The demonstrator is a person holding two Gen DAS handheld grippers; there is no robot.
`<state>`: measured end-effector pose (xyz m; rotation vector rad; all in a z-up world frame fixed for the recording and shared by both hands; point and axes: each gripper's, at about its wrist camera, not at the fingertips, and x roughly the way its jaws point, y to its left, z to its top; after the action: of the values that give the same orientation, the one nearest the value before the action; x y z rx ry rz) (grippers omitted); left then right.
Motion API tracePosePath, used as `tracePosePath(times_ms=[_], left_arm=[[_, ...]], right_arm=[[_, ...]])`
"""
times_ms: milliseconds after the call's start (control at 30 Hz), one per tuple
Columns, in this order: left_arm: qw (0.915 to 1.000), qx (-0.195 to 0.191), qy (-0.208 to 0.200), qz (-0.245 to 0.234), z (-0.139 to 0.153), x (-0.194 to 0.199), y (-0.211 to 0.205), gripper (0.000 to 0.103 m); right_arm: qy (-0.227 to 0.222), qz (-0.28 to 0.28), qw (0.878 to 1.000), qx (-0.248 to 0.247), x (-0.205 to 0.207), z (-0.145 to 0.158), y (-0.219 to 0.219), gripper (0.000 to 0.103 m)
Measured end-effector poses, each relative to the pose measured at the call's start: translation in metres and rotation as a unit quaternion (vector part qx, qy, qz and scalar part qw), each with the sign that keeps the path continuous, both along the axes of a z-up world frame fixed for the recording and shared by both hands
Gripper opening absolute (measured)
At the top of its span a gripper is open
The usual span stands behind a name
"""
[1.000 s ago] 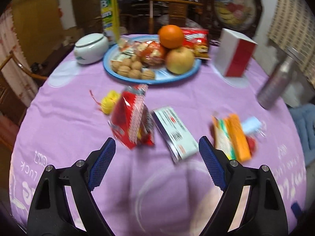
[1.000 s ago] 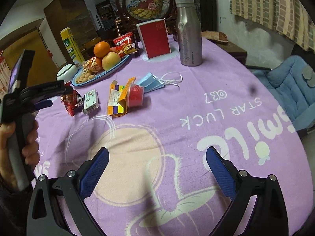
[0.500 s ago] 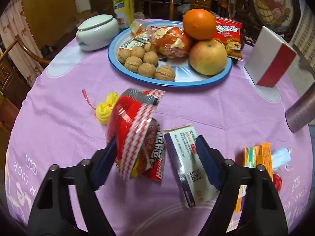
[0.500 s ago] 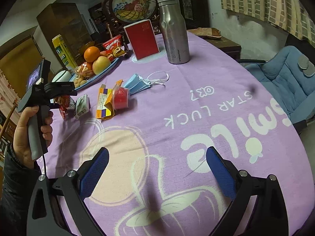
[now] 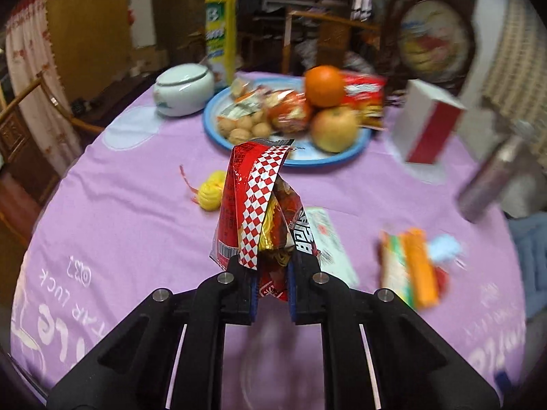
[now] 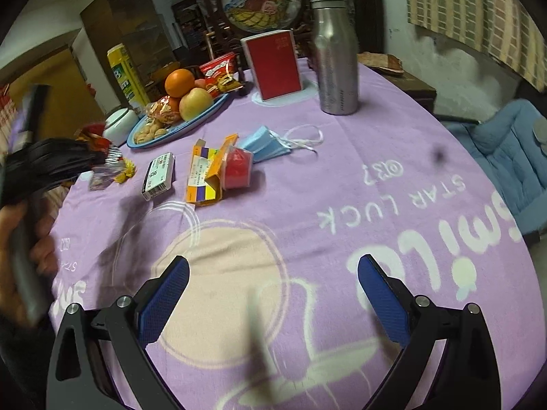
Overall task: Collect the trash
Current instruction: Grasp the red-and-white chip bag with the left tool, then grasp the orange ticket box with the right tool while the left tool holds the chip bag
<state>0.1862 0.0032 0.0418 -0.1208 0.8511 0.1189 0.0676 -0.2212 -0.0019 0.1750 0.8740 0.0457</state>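
My left gripper is shut on a red checkered snack wrapper and holds it above the purple tablecloth; it shows blurred at the left of the right wrist view. Other trash lies on the cloth: a small white box, an orange and yellow carton with a red cup, a blue face mask and a yellow wrapper ball. My right gripper is open and empty over the near part of the cloth.
A blue plate of fruit, walnuts and snacks stands at the back, with a white lidded bowl, a yellow carton, a red and white box and a steel bottle. A blue cushioned chair is at the right.
My left gripper has closed on the red wrapper and lifted it off the cloth, pulling back from the plate. My right gripper stays open and has shifted slightly.
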Motion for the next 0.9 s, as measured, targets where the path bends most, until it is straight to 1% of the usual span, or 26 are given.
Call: tracePosePath(times_ms=[67, 167, 200, 267, 333, 400, 500, 600, 667, 700, 733, 800, 900], left_arm=[[0.9993, -0.011, -0.008, -0.035, 0.004, -0.024, -0.008, 0.014], [0.998, -0.018, -0.008, -0.06, 0.001, -0.043, -0.009, 0.014], [0.9978, -0.017, -0.002, -0.064, -0.002, -0.045, -0.009, 0.014], [0.9968, -0.029, 0.017, -0.072, -0.012, -0.046, -0.005, 0.014], [0.9969, -0.031, 0.026, -0.067, -0.022, -0.044, 0.0, 0.014], [0.9978, -0.024, 0.03, -0.053, -0.032, -0.042, 0.005, 0.014], [0.9972, -0.031, 0.044, -0.051, -0.04, -0.036, 0.013, 0.014], [0.997, -0.037, 0.053, -0.042, -0.046, -0.032, 0.02, 0.014], [0.9964, -0.048, 0.059, -0.037, -0.047, -0.033, 0.026, 0.014], [0.9963, -0.052, 0.06, -0.034, -0.047, -0.033, 0.029, 0.014], [0.9962, -0.056, 0.059, -0.03, -0.046, -0.033, 0.032, 0.014], [0.9963, -0.06, 0.057, -0.02, -0.044, -0.034, 0.038, 0.014], [0.9963, -0.065, 0.056, -0.009, -0.043, -0.033, 0.045, 0.014]], right_arm=[[0.003, 0.006, 1.0, -0.01, 0.016, -0.001, 0.005, 0.097], [0.013, 0.011, 1.0, -0.023, 0.043, -0.002, 0.014, 0.097], [0.013, 0.014, 1.0, -0.025, 0.049, -0.002, 0.016, 0.097], [0.014, 0.016, 0.999, -0.033, 0.068, -0.004, 0.024, 0.097], [0.015, 0.016, 0.999, -0.032, 0.081, -0.005, 0.029, 0.097], [0.011, 0.009, 0.999, -0.036, 0.094, -0.005, 0.034, 0.092], [0.002, -0.012, 0.999, -0.045, 0.109, -0.003, 0.04, 0.085], [-0.003, -0.01, 1.0, -0.019, 0.117, -0.002, 0.046, 0.071], [-0.018, 0.01, 1.0, -0.002, 0.119, 0.002, 0.056, 0.071], [-0.02, 0.024, 0.999, -0.007, 0.12, 0.002, 0.064, 0.071], [-0.014, 0.048, 0.999, -0.02, 0.123, 0.0, 0.076, 0.07], [-0.007, 0.075, 0.996, -0.04, 0.128, -0.004, 0.092, 0.07], [-0.009, 0.083, 0.993, -0.089, 0.135, -0.007, 0.107, 0.07]])
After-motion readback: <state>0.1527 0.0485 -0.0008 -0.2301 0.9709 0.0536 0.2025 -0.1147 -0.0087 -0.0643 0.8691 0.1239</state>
